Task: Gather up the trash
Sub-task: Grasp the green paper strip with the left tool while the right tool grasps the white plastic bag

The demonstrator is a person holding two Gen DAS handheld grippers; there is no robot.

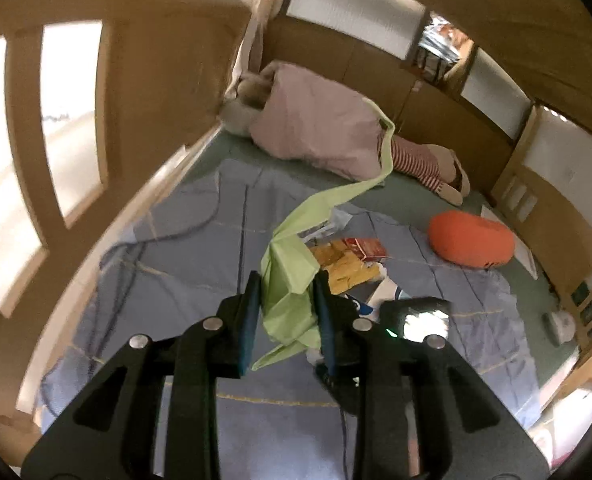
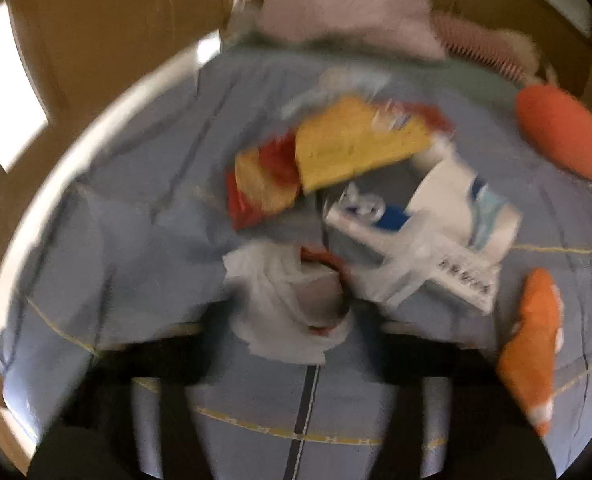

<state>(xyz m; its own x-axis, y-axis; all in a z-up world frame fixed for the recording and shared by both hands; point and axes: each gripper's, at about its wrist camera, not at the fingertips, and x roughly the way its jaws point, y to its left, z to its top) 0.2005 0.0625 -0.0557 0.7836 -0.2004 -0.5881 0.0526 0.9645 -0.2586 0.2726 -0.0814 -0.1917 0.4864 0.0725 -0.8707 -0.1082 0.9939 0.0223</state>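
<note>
My left gripper (image 1: 287, 282) is shut on a light green bag (image 1: 292, 308), which hangs crumpled between its blue pads while one long strip trails up toward the pillow. Beyond it, a trash pile (image 1: 343, 264) lies on the blue quilt (image 1: 184, 248): yellow packets, a red box (image 1: 365, 248) and white-and-blue wrappers. The right wrist view is blurred. There, my right gripper (image 2: 296, 312) looks shut on a white crumpled wrapper (image 2: 284, 296) with a red edge. Past it lie a yellow packet (image 2: 355, 144), a red-and-yellow packet (image 2: 260, 184) and a white-and-blue package (image 2: 447, 216).
An orange cushion (image 1: 471, 240) sits at the right of the bed, with a pink pillow (image 1: 315, 124) and a striped soft toy (image 1: 415, 160) at its head. An orange wrapper (image 2: 531, 344) lies on the quilt at the right. Wooden walls and frosted panels enclose the bed.
</note>
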